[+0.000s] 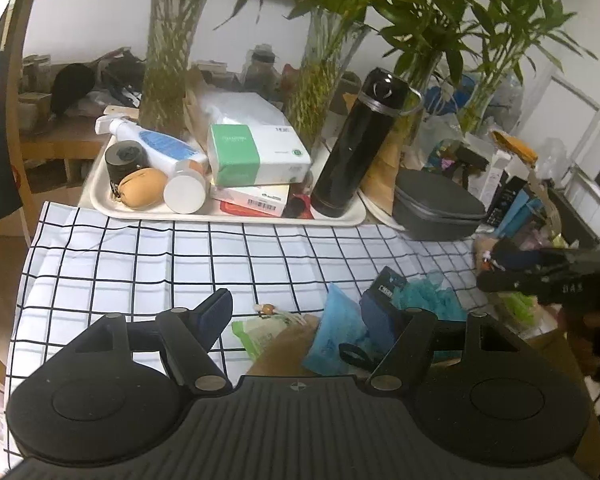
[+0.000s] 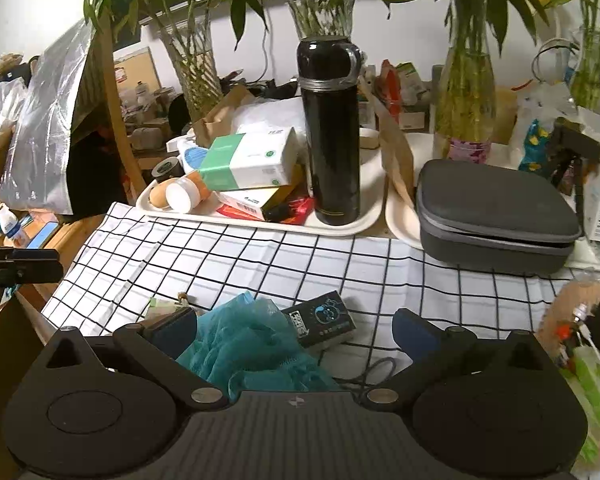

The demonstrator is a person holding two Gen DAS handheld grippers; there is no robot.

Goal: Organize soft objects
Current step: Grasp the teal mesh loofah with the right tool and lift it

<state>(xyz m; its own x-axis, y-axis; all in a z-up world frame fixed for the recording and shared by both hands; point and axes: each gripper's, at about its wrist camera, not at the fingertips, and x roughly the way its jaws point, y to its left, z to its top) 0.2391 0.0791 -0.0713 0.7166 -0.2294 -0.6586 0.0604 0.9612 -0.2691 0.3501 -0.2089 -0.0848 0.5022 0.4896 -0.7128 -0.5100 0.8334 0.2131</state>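
My left tool (image 1: 304, 320) hangs wide open over a heap of soft things at the near edge of the surface (image 1: 140, 256), gripping nothing. Between its fingers lie a light blue plastic pouch (image 1: 332, 332), a green-and-white packet (image 1: 260, 334) and a dark blue folded piece (image 1: 380, 320), all resting on something tan. Just past them sits a crinkly teal mesh sponge (image 1: 432, 300) beside a small dark pack (image 1: 390, 282) with printed lettering.

My right tool (image 2: 296, 326) is open just as wide and holds nothing either. The teal mesh sponge (image 2: 244, 344) bulges up between its fingers, touching the left pad, and the small dark pack (image 2: 324, 322) lies tilted just beyond it. A thin grey cord loops on the cloth near the right finger.

A white cloth with a black grid (image 2: 300, 264), creased in long folds, covers the surface. Behind it a cream tray (image 2: 364, 220) crowds the far side: it carries a tall glossy black flask (image 2: 332, 136) standing upright, a green-and-white tissue box (image 2: 248, 162) stacked on flatter cartons, a white spray bottle (image 1: 156, 142) lying down, a tan pouch (image 1: 142, 188) and a dark tape roll (image 1: 126, 158). To the right a rounded grey zip case (image 2: 496, 216) lies shut on a second tray. Glass vases (image 2: 466, 84) of bamboo stems rise behind everything. At the far right edge a fuzzy tan toy (image 2: 568, 312) and a pale green packet (image 2: 596, 392) rest near my right tool.
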